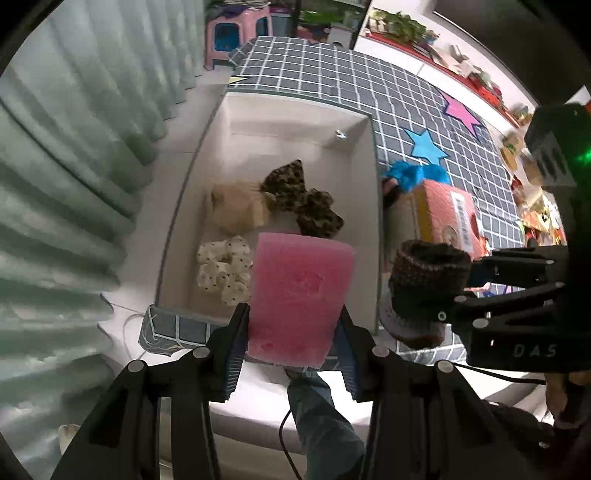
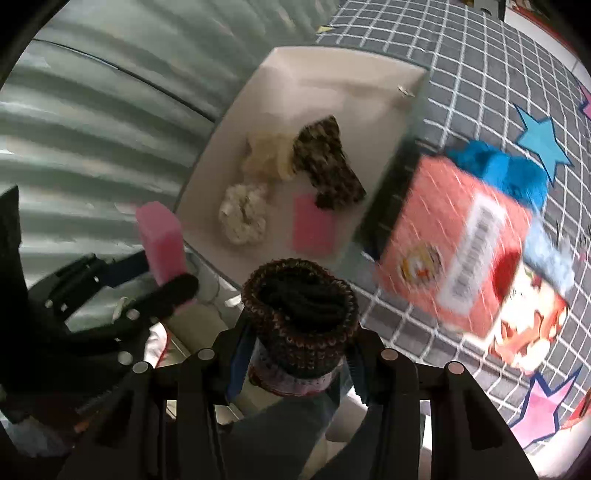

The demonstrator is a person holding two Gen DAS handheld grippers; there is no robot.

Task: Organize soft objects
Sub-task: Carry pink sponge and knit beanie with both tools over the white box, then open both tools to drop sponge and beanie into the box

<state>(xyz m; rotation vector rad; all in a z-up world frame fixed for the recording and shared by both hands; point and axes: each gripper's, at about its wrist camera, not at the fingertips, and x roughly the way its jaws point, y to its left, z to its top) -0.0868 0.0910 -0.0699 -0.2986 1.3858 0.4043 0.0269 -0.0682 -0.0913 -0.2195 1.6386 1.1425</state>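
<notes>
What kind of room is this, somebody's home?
Probably a lived-in home room. Pale green pleated curtains hang beside a table under a grey grid-patterned cloth with coloured stars, a pink plastic stool stands behind, and cluttered white shelves line the wall.

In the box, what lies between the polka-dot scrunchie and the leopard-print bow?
A second pink sponge lies between the polka-dot scrunchie and the leopard-print bow; only the right wrist view shows it.
</notes>
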